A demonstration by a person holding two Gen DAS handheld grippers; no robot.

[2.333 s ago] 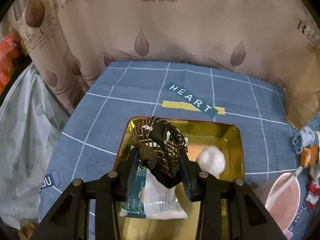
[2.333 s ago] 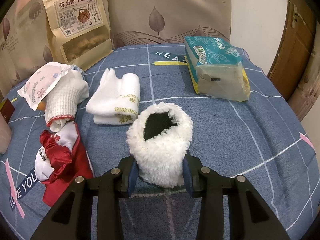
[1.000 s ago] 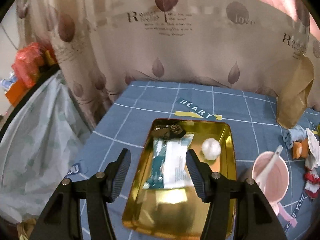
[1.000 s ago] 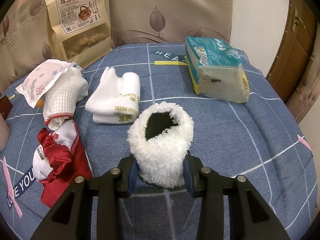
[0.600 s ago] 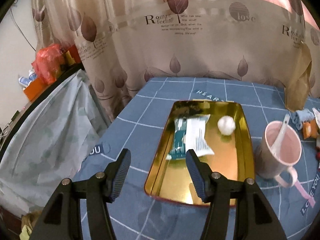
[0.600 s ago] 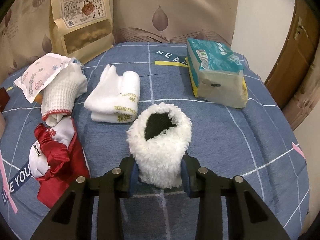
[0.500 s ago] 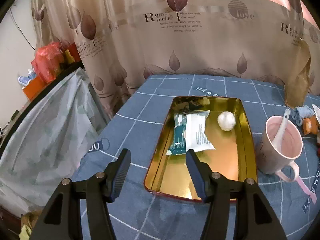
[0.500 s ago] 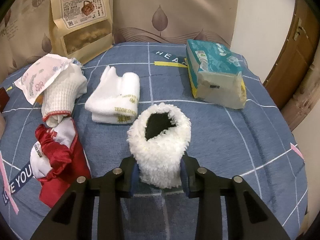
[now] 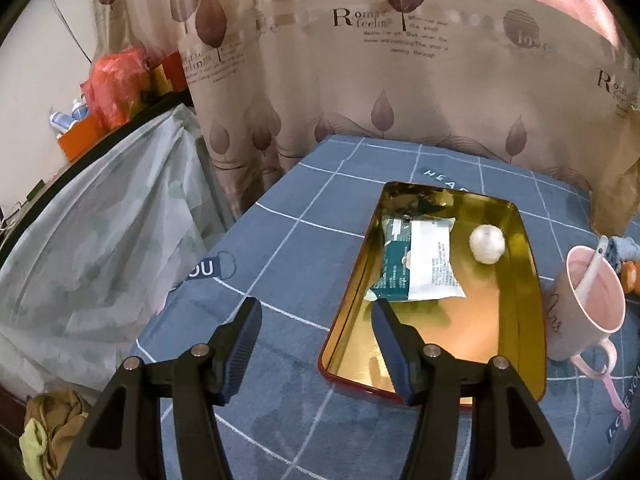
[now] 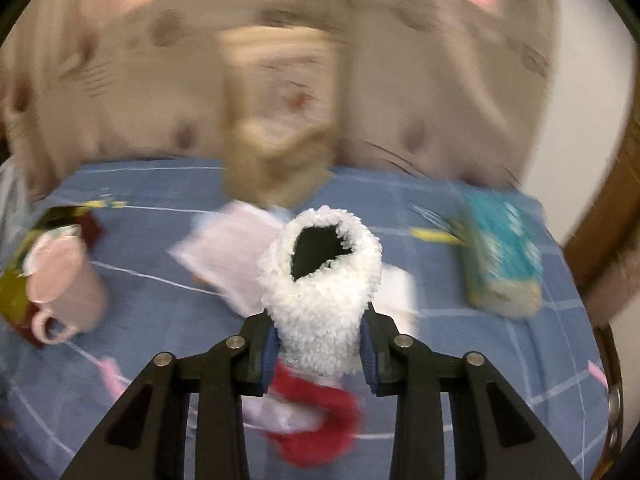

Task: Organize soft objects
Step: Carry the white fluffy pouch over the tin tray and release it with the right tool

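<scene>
The right tool (image 10: pixel 320 344) pinches the fleecy white sock (image 10: pixel 320 292), the gold tray (image 10: pixel 12 292) lying toward the surface's left edge.

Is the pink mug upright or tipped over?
Upright: the pink mug stands on its base beside the gold tray, mouth up, with a spoon leaning inside.
</scene>
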